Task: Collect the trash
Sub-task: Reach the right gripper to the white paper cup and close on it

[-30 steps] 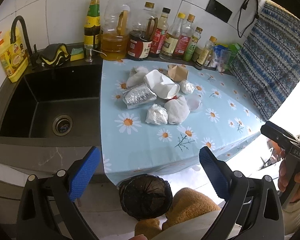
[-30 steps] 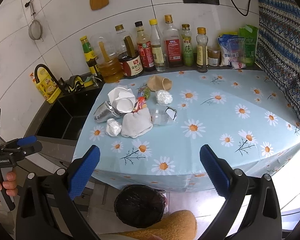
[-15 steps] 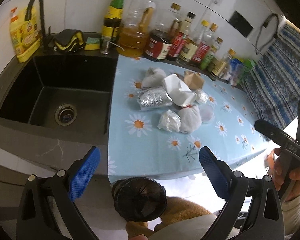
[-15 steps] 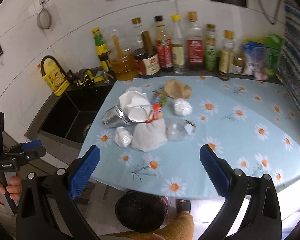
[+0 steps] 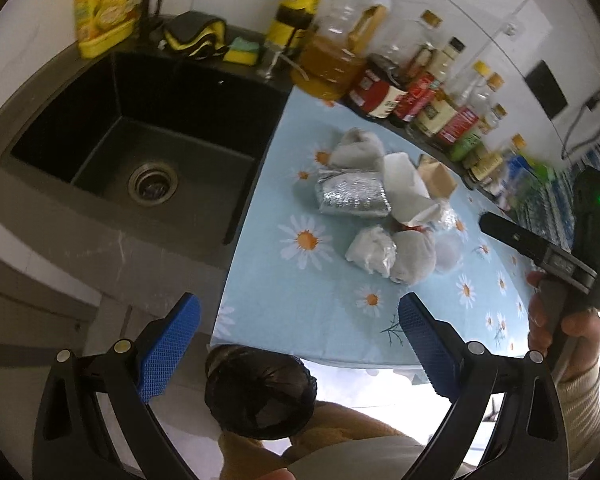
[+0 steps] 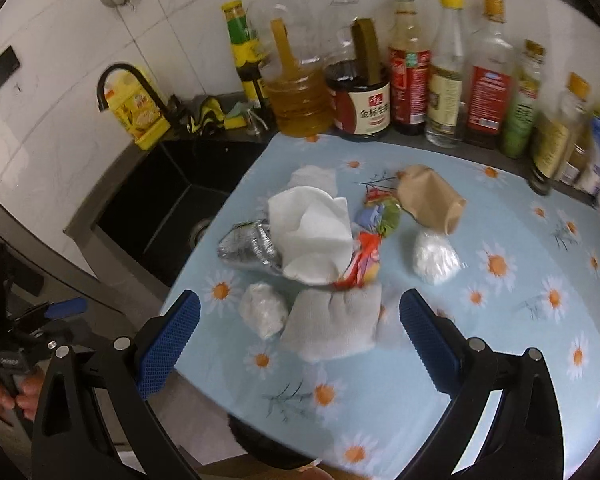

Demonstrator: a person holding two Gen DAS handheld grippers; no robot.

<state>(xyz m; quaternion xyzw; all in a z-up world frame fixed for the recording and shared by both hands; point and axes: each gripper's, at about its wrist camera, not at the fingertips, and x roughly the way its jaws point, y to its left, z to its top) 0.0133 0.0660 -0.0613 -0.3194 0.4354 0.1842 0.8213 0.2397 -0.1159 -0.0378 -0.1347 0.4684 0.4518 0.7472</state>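
Both grippers, left (image 5: 299, 346) and right (image 6: 299, 344), are held released, nothing grasped; trash pile (image 6: 316, 256) lies just ahead of right fingers (image 6: 428, 340).

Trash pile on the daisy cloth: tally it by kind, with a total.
White paper or tissue wads: 5
Foil packet: 1
Brown paper cup: 1
Colourful wrapper cluster: 1 (pieces too blurred to separate)
Clear plastic piece: 1
Total: 9

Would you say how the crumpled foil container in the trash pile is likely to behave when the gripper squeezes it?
The foil container looks thin and already dented, so it would probably crush further. It seems light, and, lying on its side against the white paper, may slide when pushed.
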